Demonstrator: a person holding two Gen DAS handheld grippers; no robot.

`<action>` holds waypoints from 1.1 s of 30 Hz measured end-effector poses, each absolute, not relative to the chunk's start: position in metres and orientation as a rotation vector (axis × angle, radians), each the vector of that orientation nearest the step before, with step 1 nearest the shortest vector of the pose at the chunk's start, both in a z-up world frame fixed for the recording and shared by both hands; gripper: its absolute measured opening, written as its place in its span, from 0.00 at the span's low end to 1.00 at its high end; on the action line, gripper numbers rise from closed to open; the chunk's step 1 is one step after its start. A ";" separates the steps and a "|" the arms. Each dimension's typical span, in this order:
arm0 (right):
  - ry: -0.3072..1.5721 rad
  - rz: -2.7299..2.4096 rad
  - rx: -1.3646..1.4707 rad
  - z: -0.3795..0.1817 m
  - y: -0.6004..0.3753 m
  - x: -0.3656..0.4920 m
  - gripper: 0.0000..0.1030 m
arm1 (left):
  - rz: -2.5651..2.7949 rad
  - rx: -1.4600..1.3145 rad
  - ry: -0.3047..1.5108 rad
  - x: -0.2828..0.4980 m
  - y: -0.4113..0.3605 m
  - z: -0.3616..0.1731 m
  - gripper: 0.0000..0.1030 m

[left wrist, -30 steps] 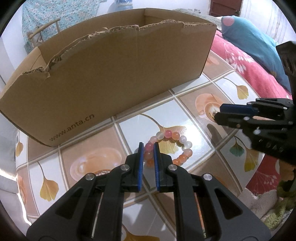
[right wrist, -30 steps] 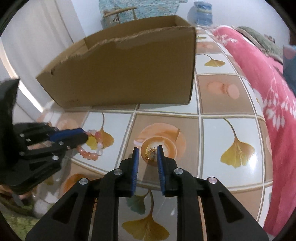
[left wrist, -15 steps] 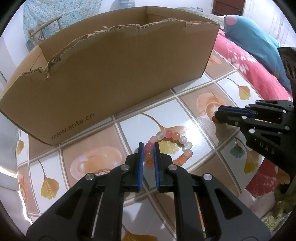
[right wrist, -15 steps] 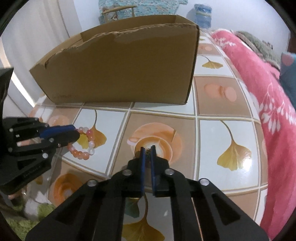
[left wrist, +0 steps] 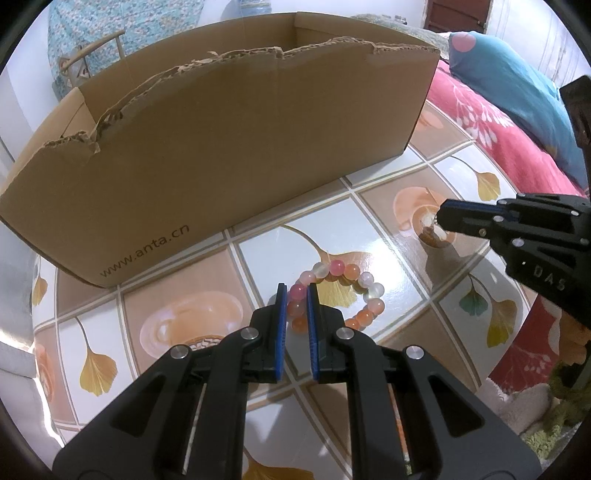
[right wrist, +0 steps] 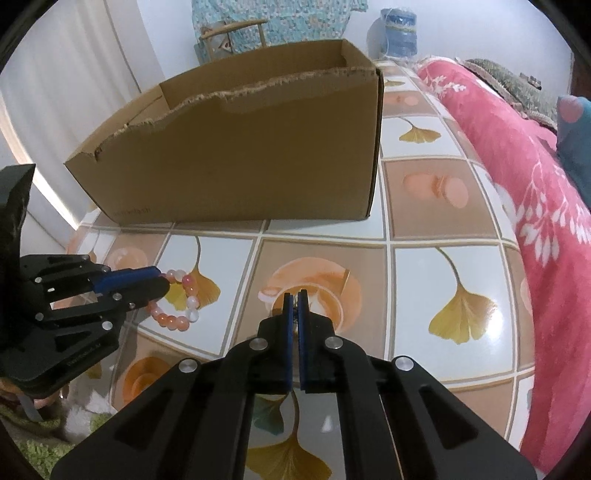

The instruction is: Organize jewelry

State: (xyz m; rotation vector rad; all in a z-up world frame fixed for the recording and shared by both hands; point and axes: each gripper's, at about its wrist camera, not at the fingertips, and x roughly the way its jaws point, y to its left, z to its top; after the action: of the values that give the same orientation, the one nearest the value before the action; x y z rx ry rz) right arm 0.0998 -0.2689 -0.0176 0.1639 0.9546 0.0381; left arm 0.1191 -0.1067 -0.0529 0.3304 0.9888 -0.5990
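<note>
A bracelet of pink, orange and white beads [left wrist: 345,291] lies on the tiled tabletop; it also shows in the right wrist view [right wrist: 181,299]. My left gripper [left wrist: 294,295] has its blue pads closed on the bracelet's left side, still on the table. My right gripper [right wrist: 295,300] is shut on a small gold piece of jewelry, barely visible between the pads; the gripper shows in the left wrist view [left wrist: 443,218]. An open cardboard box [left wrist: 221,155] with a torn front rim stands behind both, also seen in the right wrist view [right wrist: 251,158].
A red floral blanket [right wrist: 524,177] and a blue pillow [left wrist: 517,99] lie to the right of the table. A wooden chair [right wrist: 229,33] and a water jug [right wrist: 400,29] stand behind the box. A green rug [right wrist: 40,439] lies below the table's front edge.
My right gripper closed on the small gold jewelry and lifted slightly. My left gripper stayed closed on the bead bracelet with little movement.
</note>
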 end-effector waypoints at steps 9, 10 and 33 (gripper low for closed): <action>0.883 0.021 0.169 0.011 -0.279 0.091 0.02 | -0.625 0.268 0.951 0.117 -0.093 -0.052 0.08; 0.874 0.019 0.168 0.014 -0.280 0.090 0.02 | -0.634 0.244 0.949 0.117 -0.089 -0.050 0.08; 0.689 0.055 0.163 0.089 -0.289 0.088 0.02 | -0.805 0.101 0.684 0.105 -0.063 0.075 0.08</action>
State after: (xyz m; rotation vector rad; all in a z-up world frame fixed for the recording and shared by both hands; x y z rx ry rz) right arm 0.0877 -0.2886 0.0891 0.1634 0.6887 0.0549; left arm 0.1047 -0.0632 0.0754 0.1006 0.6841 -0.8050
